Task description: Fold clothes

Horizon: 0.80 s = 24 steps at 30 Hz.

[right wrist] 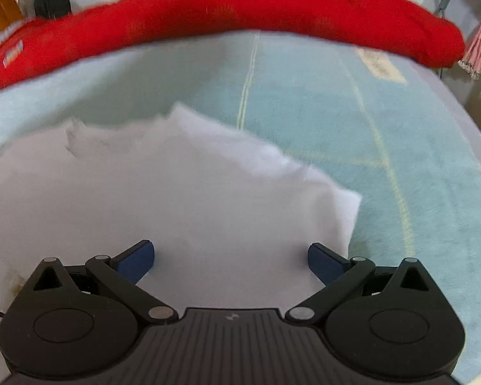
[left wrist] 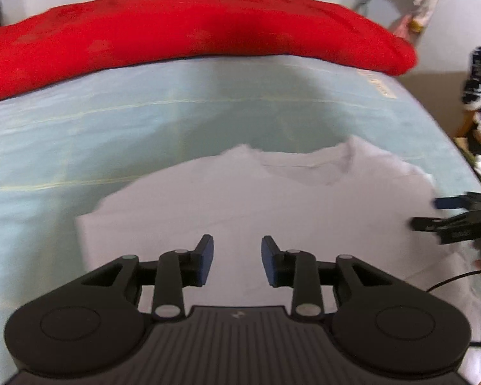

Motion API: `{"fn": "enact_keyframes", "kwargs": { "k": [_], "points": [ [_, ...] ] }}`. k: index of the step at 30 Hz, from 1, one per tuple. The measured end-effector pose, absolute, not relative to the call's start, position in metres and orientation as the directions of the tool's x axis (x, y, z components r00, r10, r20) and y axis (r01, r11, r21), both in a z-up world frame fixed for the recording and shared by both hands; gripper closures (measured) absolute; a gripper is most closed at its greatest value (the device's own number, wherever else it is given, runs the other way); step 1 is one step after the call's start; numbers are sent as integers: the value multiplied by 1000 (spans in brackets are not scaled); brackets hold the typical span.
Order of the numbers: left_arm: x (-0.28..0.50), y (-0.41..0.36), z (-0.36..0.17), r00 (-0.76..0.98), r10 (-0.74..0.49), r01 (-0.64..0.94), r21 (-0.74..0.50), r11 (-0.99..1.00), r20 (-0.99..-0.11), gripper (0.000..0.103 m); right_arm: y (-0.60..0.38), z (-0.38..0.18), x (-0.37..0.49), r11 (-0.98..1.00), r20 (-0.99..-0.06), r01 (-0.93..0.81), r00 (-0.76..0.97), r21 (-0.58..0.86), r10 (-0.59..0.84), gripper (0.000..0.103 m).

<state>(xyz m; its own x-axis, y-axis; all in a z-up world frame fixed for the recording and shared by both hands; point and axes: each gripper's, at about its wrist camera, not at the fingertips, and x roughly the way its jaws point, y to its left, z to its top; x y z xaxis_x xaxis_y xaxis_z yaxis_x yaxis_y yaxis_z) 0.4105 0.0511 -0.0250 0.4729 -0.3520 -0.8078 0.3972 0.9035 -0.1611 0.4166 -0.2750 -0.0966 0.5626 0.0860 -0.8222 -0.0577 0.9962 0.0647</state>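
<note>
A white T-shirt (left wrist: 256, 199) lies flat on the pale blue bed sheet (left wrist: 80, 134), its neckline (left wrist: 308, 163) facing away from me. My left gripper (left wrist: 237, 256) hovers over the shirt's near half, open, nothing between its blue pads. At the right edge of the left wrist view my right gripper (left wrist: 428, 213) reaches over the shirt's right side. In the right wrist view the same shirt (right wrist: 176, 199) fills the lower left, and my right gripper (right wrist: 231, 256) stands wide open above it, near the shirt's right sleeve edge (right wrist: 349, 211).
A thick red blanket (left wrist: 189, 32) runs along the far side of the bed, and again (right wrist: 240, 9) in the right wrist view. The sheet (right wrist: 352, 122) stretches free to the right. A person's patterned sleeve (left wrist: 479, 80) and a black cable (left wrist: 449, 280) show at the right.
</note>
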Motion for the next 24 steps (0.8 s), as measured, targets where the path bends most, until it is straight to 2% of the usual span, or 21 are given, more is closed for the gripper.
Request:
{"fn": "enact_keyframes", "kwargs": {
  "k": [2,5,7,10,11,16,20,24],
  "points": [
    [414,42,-42,450,-362,421,-164,892,-816,69,-277,-100,418,996,-812,-45,576,81,92,0],
    [414,41,-57,447,-313,421,-112,900,-838,67,-278,-102,416,995,-804,-46,587,87,98,0],
    [412,45,-56,477,-272,421,-54,905,-836,67,-278,-106,420,994,-805,-47,584,97,106,0],
    [417,53,-49,489,-263,405,-50,913,-832,68,-283,-105,419,992,-807,-56,577,114,126,0],
    [419,56,-46,492,-262,399,-52,915,-830,72,-283,-105,419,992,-808,-58,576,113,125,0],
    [431,51,-30,527,-269,495,34,868,-806,69,-276,-89,420,994,-823,-59,557,95,112,0],
    [440,71,-40,493,-212,421,18,907,-844,73,-259,-61,401,980,-777,-150,599,131,195,0],
    [441,75,-45,484,-232,397,-24,917,-844,74,-236,-58,390,967,-781,-210,575,145,242,0]
  ]
}}
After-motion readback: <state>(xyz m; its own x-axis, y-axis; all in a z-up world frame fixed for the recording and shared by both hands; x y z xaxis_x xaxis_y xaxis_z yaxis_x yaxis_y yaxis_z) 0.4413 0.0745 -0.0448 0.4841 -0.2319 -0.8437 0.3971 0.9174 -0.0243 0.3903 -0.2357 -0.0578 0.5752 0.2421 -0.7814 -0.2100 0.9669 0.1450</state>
